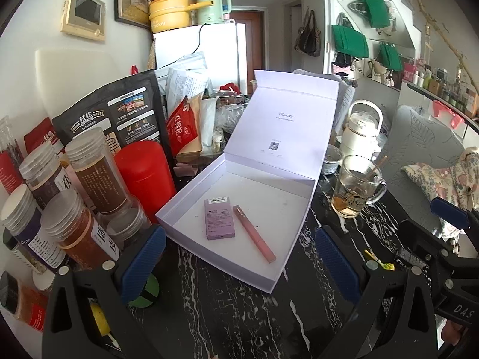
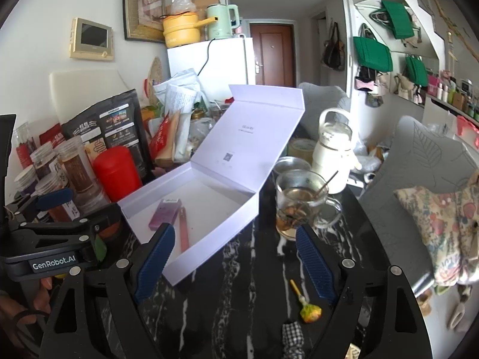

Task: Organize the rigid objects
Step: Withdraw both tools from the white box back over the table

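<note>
Left wrist view, box: white box (image 1: 254, 197) lies open on the black marbled table (image 1: 227, 308), its lid (image 1: 287, 119) standing up at the back with small print and a QR code inside.
Contents: a lilac carton (image 1: 219, 218) lies flat on the box floor, label up; a slim pink tube (image 1: 254, 233) lies just beside it on the right, slanted toward the front edge.
Left gripper (image 1: 239, 263): released, blue pads wide apart, nothing between them, hovering before the box's front edge.
Right gripper (image 2: 236, 266): released too, empty, held over the table at the box's near corner.
Left of box: red canister (image 1: 143, 173) and capped jars (image 1: 74, 197).
Right of box: glass mug (image 1: 356, 188) of tea, white flask (image 1: 362, 131) behind it.
Table front, right view: a lollipop (image 2: 308, 308) lies between the right fingers.
</note>
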The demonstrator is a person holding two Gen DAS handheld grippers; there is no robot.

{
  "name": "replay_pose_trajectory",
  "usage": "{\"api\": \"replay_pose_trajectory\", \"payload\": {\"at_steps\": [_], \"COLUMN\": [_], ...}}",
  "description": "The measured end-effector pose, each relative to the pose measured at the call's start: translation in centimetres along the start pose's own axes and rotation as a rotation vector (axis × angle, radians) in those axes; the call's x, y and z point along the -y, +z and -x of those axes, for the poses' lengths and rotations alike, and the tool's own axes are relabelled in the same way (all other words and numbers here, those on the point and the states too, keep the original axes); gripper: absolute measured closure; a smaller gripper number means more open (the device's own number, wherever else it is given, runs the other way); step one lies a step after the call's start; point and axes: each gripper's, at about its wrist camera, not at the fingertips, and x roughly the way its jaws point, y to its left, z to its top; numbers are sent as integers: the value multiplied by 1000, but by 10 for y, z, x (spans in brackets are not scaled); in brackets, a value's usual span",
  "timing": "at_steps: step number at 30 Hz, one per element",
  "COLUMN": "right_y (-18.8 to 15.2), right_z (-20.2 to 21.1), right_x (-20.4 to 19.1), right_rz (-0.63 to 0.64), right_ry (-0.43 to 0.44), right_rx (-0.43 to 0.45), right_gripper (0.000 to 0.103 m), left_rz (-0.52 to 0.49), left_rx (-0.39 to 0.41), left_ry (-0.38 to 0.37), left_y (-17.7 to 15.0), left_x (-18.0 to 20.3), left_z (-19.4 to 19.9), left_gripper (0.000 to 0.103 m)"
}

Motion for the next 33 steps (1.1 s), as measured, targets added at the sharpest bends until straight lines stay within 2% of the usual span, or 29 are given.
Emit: {"api": "replay_pose_trajectory", "payload": {"at_steps": [10, 16, 33], "right_y": [-21, -36, -87], "right_z": [30, 49, 98], "right_x": [8, 12, 50], "right_rz": [-14, -24, -86], "right_ry": [-35, -51, -177], "right_rx": [4, 4, -16], "right_gripper": [19, 19, 19], "left_rz": [-66, -97, -168], "left_rx": [59, 64, 1], "left_ry": [-40, -78, -266], "left_y": [-18, -27, -59], "left_x": [25, 36, 85], "left_z": [32, 44, 56], "left_gripper": [1, 1, 1]}}
